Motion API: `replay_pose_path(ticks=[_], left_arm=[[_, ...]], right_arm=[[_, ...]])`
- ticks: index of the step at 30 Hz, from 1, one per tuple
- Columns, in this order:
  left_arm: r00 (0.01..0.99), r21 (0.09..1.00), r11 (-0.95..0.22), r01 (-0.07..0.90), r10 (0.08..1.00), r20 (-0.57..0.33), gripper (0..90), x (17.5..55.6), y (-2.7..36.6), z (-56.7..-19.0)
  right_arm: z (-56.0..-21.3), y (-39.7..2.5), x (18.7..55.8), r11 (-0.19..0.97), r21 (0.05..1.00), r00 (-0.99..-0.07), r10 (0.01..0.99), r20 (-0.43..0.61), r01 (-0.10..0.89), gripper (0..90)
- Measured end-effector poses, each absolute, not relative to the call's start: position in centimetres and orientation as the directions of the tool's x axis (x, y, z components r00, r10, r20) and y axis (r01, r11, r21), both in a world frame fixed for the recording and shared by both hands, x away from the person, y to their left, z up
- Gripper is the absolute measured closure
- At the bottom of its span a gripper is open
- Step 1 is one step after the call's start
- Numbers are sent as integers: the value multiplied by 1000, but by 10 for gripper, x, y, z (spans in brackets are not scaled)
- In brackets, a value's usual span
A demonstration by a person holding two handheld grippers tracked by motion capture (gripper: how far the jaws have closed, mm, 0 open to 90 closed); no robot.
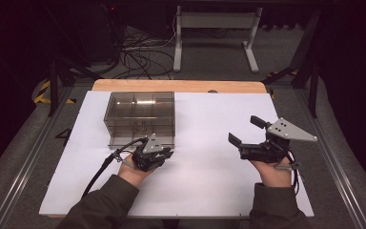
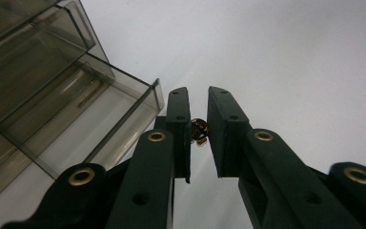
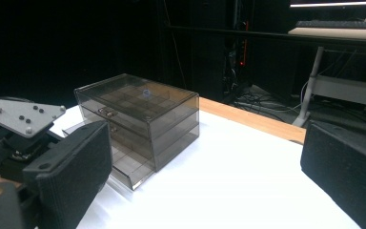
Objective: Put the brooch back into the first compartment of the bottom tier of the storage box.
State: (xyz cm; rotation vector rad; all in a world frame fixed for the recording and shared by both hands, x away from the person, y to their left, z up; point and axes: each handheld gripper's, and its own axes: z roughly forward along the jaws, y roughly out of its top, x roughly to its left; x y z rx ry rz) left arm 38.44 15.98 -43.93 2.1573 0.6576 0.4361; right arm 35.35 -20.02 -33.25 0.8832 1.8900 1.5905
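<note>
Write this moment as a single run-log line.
left claw: shut on small brown item | right claw: open, idle | drawer box: bottom drawer pulled out

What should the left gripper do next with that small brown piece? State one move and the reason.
Probably carry it left over the open bottom drawer and release. The left gripper pinches the small brown piece just beside that pulled-out drawer of the smoky plastic organizer.

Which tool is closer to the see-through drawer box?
Left. The left tool sits right at the smoky clear plastic drawer box's open bottom drawer. The right tool hovers far off to the box's right, above the white table.
</note>
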Motion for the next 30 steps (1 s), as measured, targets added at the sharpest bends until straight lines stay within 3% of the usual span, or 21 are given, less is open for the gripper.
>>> replay_pose_path(ticks=[30], left_arm=[[763,832,-472,292,640,95,797,385,182,-422]], right_arm=[[-333,-199,354,105,982,-659,752,23,154,41]])
